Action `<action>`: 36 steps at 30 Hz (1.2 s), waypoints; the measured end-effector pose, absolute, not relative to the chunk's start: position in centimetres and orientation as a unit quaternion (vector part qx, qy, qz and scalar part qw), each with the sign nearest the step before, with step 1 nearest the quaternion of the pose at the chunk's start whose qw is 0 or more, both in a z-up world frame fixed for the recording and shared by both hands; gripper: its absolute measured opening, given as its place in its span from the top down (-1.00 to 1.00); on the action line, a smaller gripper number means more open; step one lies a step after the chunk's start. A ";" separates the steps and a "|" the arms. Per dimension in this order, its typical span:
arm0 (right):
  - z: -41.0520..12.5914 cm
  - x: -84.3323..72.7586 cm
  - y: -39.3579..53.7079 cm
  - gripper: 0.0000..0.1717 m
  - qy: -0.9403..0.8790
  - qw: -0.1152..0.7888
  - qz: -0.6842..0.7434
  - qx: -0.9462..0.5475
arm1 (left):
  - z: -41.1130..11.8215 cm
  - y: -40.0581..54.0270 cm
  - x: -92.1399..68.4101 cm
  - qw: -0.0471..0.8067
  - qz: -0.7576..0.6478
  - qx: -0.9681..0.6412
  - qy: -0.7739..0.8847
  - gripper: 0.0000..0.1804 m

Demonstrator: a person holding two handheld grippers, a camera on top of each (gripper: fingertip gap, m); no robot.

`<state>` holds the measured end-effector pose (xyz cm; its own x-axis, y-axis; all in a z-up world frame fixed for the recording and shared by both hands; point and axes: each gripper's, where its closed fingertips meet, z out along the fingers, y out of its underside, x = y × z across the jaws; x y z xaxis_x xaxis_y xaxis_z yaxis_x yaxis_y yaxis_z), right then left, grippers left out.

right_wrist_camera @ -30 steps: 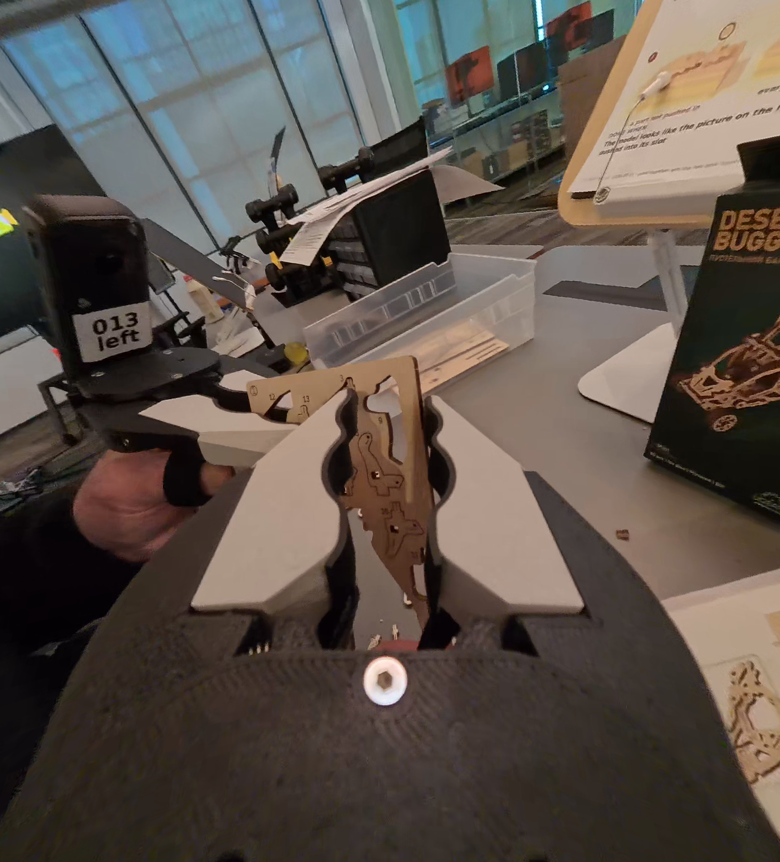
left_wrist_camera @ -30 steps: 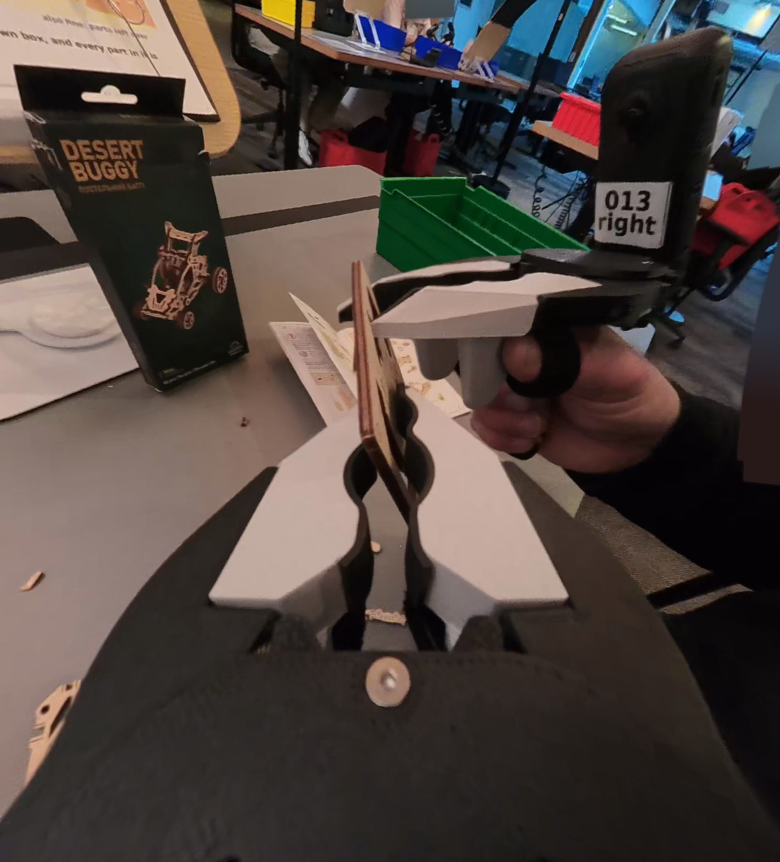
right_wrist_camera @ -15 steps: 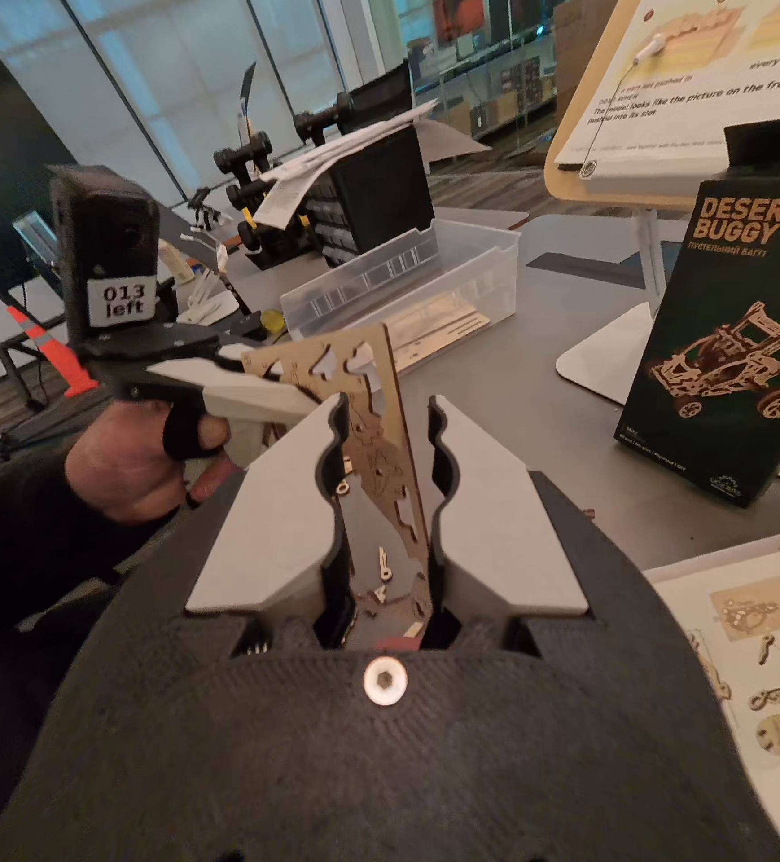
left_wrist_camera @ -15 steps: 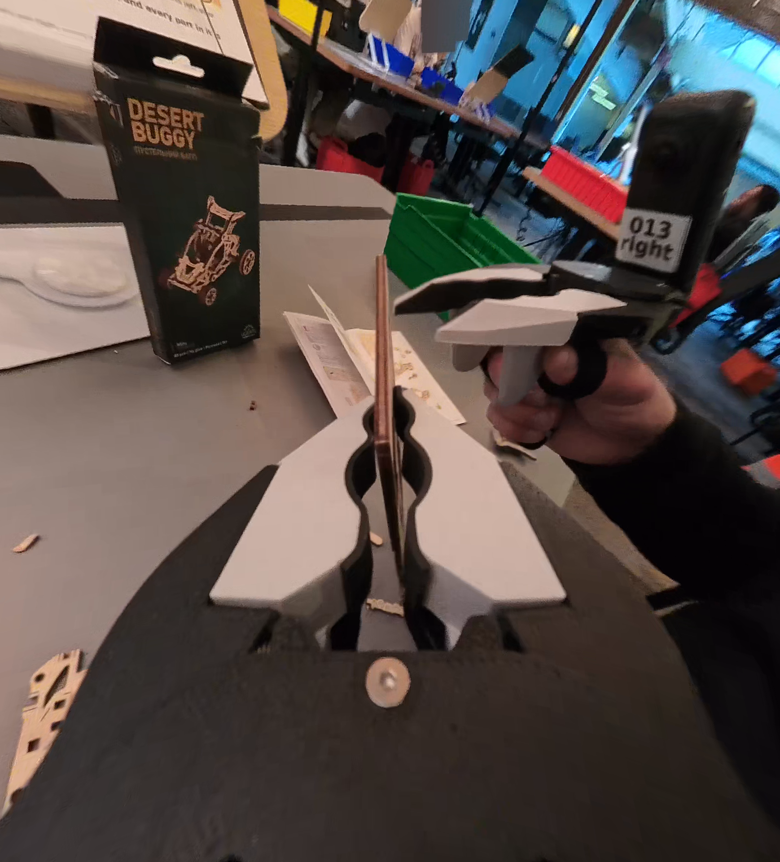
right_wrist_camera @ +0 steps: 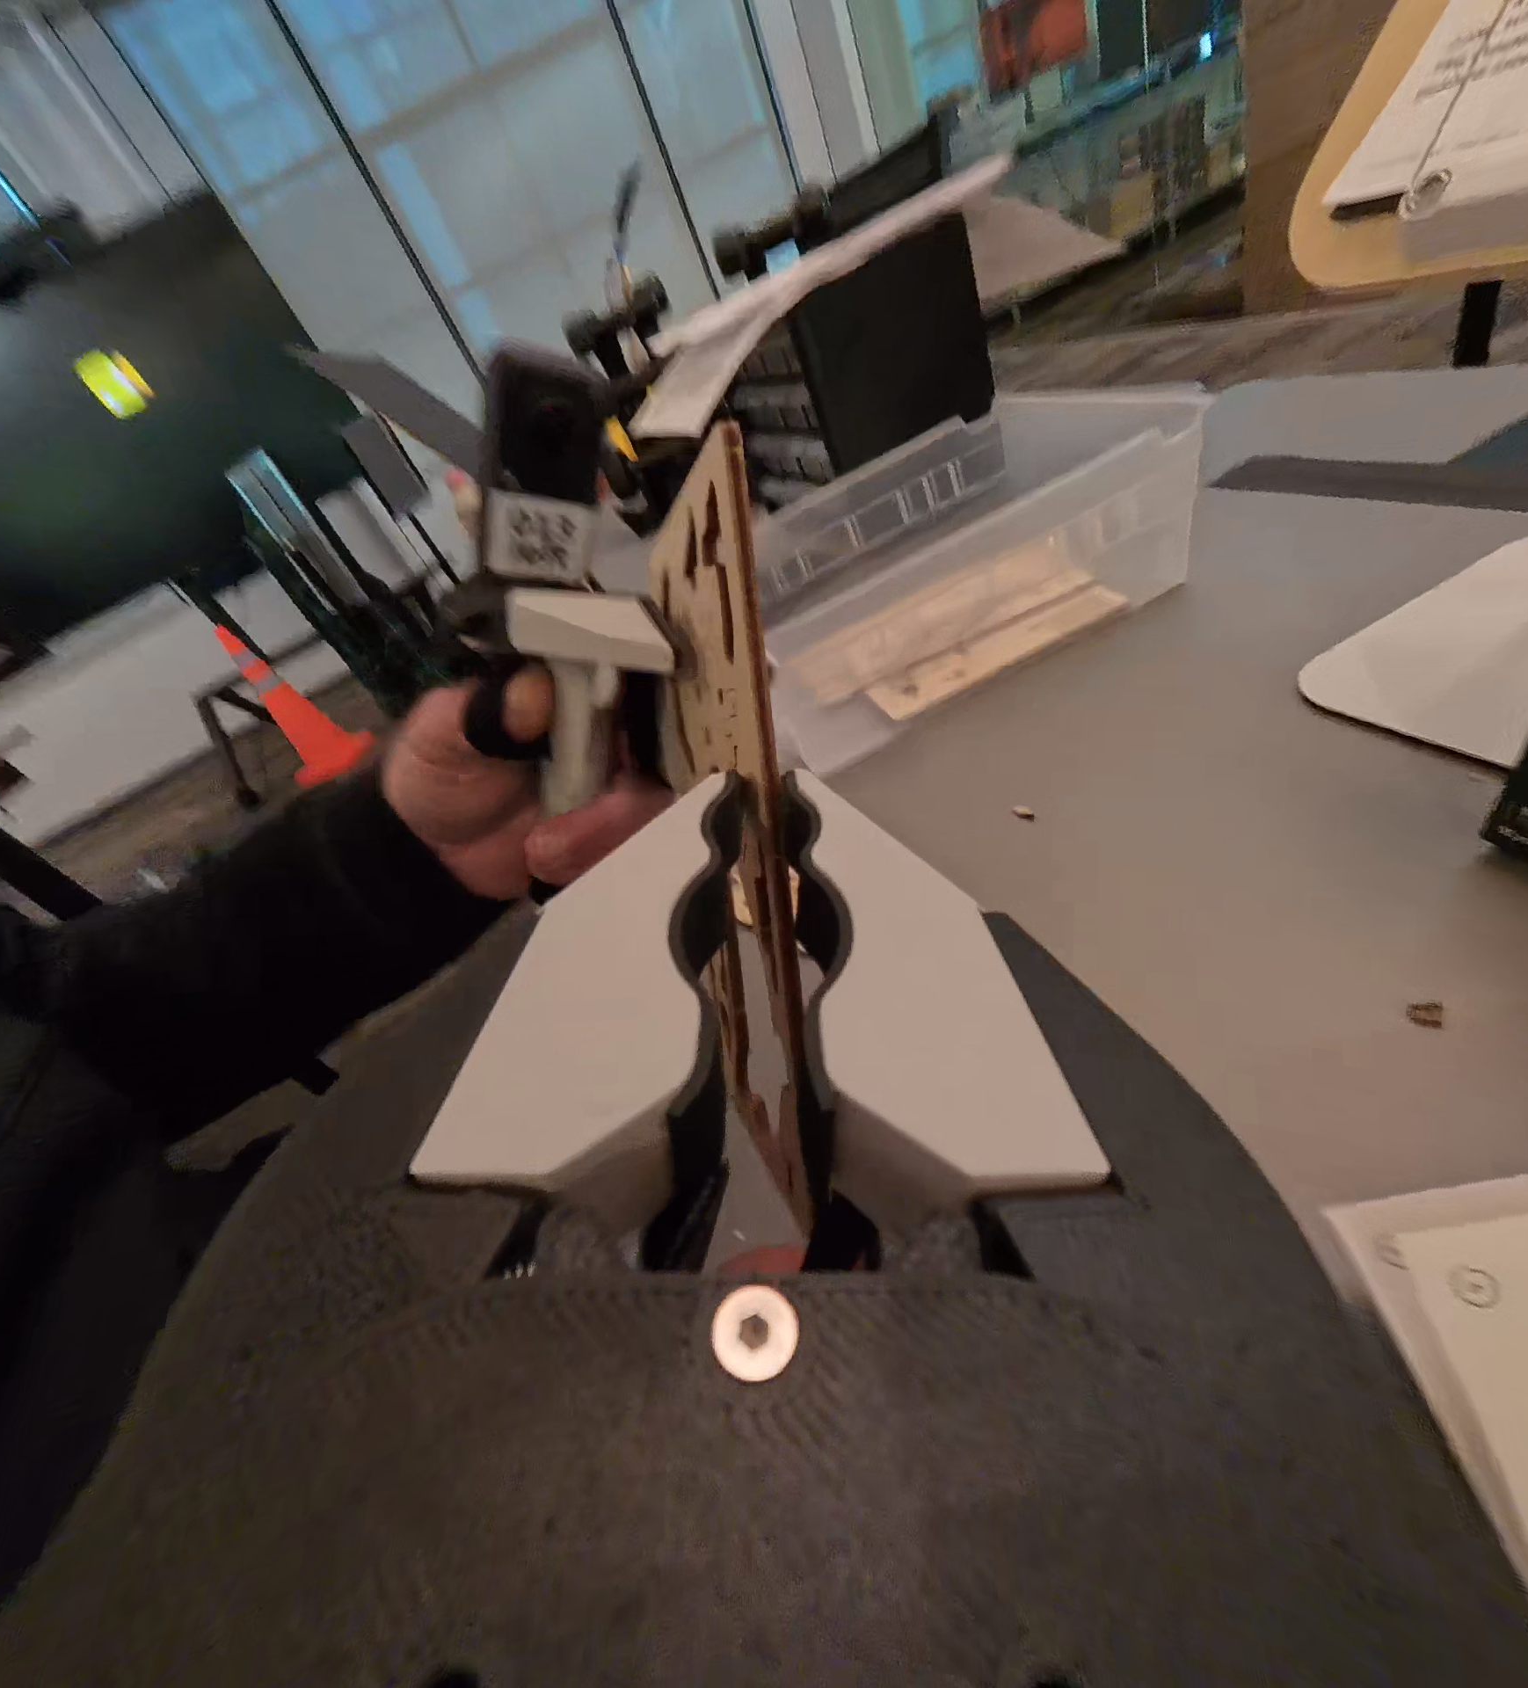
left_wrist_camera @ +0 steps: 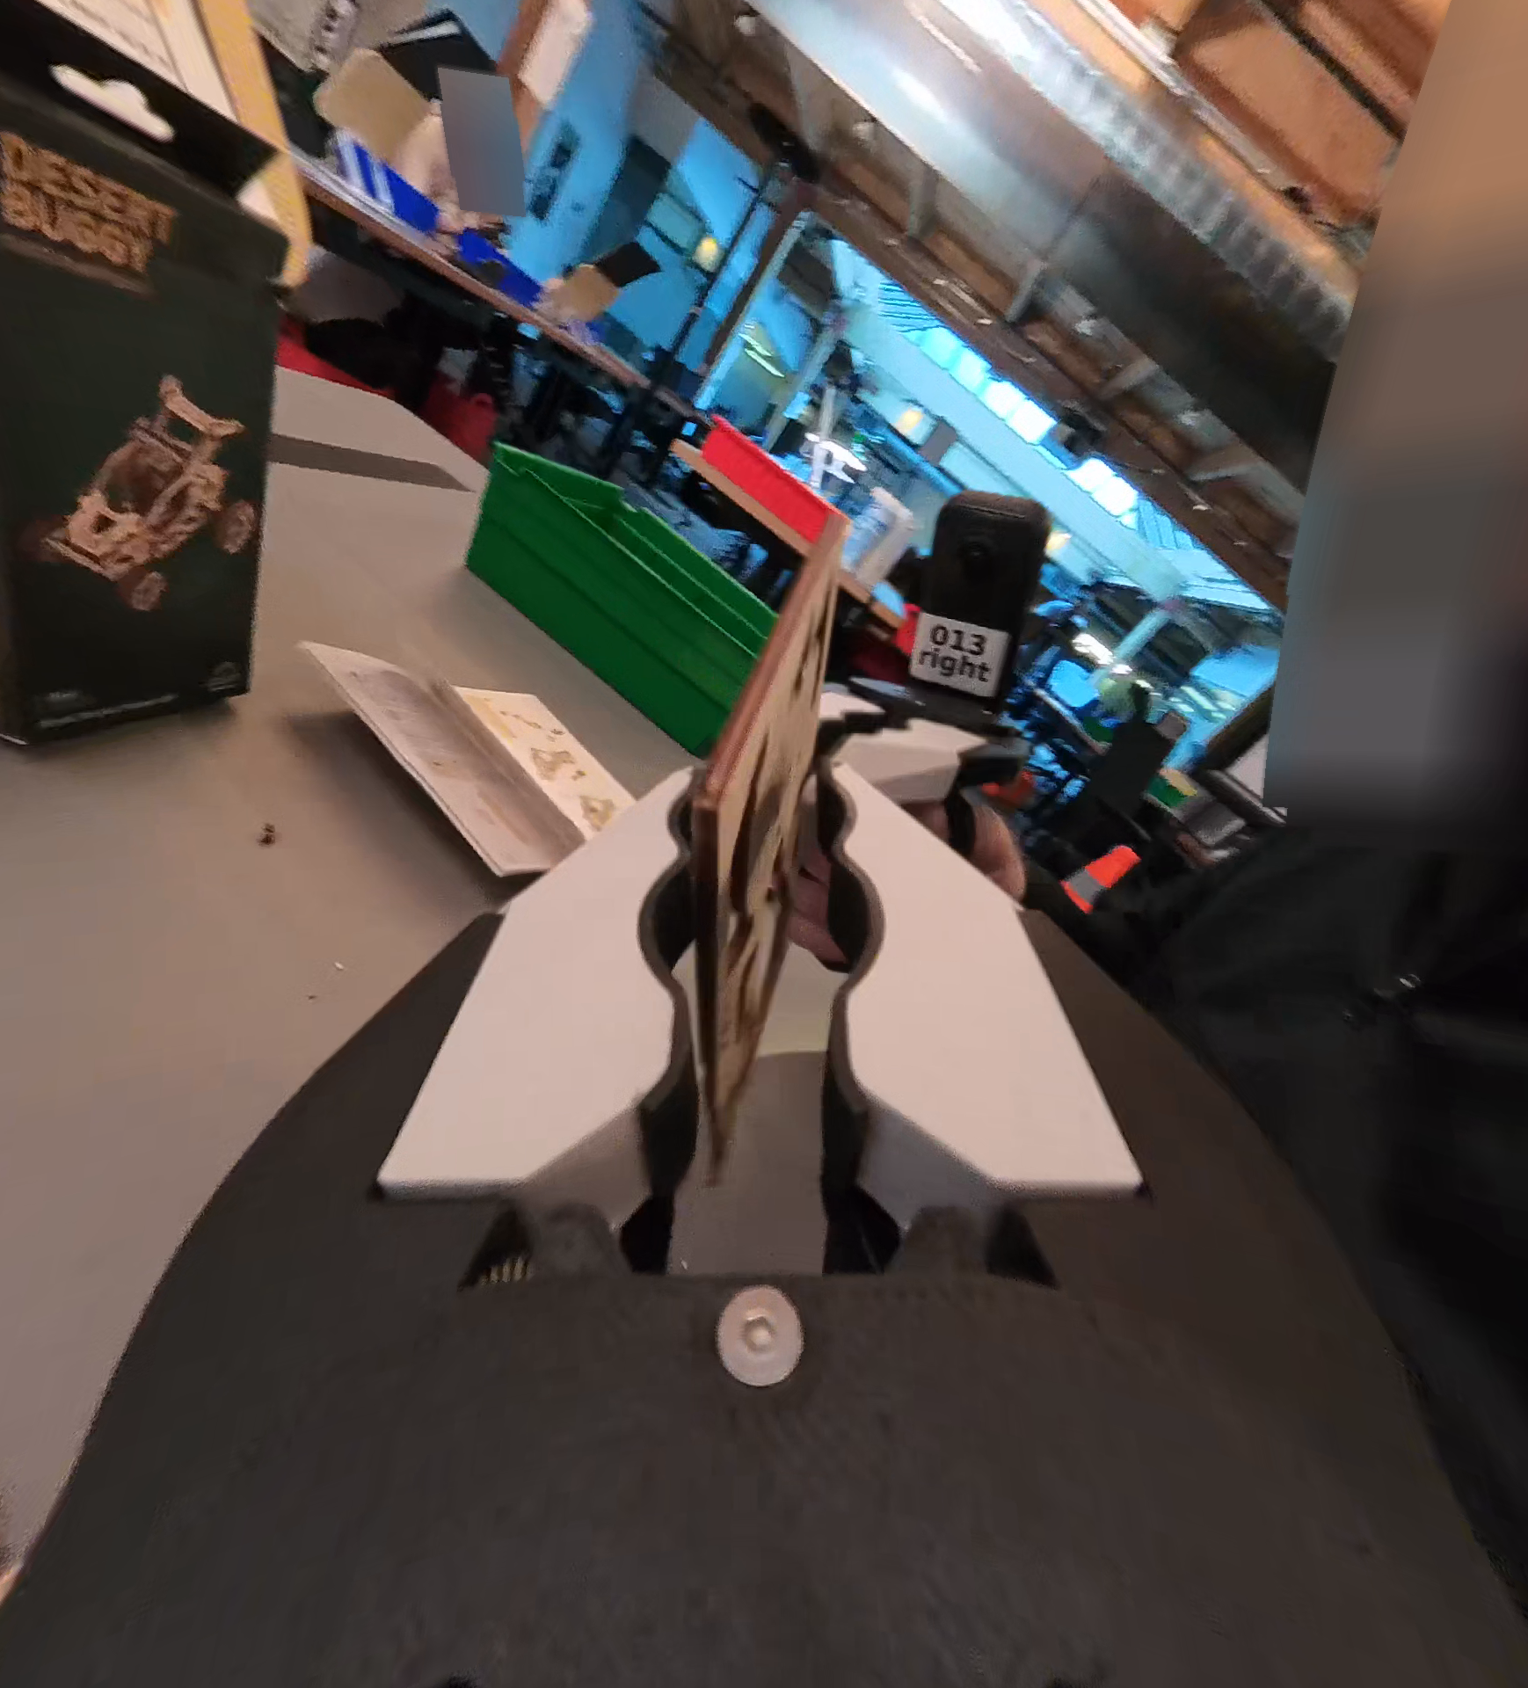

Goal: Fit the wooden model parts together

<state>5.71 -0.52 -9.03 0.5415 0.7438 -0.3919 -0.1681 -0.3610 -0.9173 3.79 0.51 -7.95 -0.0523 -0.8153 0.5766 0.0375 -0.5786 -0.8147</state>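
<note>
My right gripper (right_wrist_camera: 758,795) is clamped on the thin wooden sheet (right_wrist_camera: 724,585), pads pressing both faces. My left gripper (left_wrist_camera: 756,804) stands parted around that sheet, with a gap on one side. Dark sleeves cover both wrists.

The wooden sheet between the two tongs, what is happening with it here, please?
A person holds a pair of tongs in each hand above a grey table. The right tongs are closed on a thin wooden sheet of laser-cut model parts, held upright on its edge. The left tongs stand open around the same sheet, with a clear gap on one side. The model's dark box and an open instruction booklet are on the table.
</note>
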 end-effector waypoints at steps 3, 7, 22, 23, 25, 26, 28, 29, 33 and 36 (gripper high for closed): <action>-9.0 5.3 -0.8 0.94 -0.184 0.528 0.459 -0.690 | -7.4 0.2 2.9 0.332 -0.678 -0.574 0.318 0.99; -9.8 6.4 -0.2 0.77 -0.172 0.553 0.403 -0.708 | -7.5 1.1 3.5 0.336 -0.642 -0.602 0.336 0.98; -11.9 10.3 -3.9 0.66 -0.205 0.597 0.306 -0.713 | -11.7 18.5 6.3 0.274 -0.501 -0.790 0.223 0.98; -12.1 10.4 -4.0 0.66 -0.205 0.594 0.311 -0.713 | -12.4 19.4 6.2 0.274 -0.494 -0.798 0.211 0.98; -12.6 10.5 -4.2 0.66 -0.206 0.590 0.317 -0.714 | -13.6 20.7 6.0 0.278 -0.473 -0.812 0.201 0.98; -12.8 10.6 -4.3 0.66 -0.207 0.586 0.321 -0.715 | -14.4 21.2 5.9 0.275 -0.458 -0.821 0.202 0.98; -13.2 10.7 -4.5 0.66 -0.205 0.580 0.327 -0.717 | -15.6 21.9 5.8 0.269 -0.442 -0.833 0.194 0.94; -13.4 10.8 -4.6 0.67 -0.206 0.578 0.328 -0.718 | -16.2 22.2 5.7 0.267 -0.430 -0.839 0.198 0.91; -14.0 11.0 -4.8 0.67 -0.212 0.571 0.324 -0.724 | -17.8 22.9 5.2 0.268 -0.372 -0.862 0.216 0.76; -14.1 11.1 -5.0 0.67 -0.213 0.569 0.325 -0.725 | -18.5 23.3 4.9 0.269 -0.358 -0.865 0.225 0.68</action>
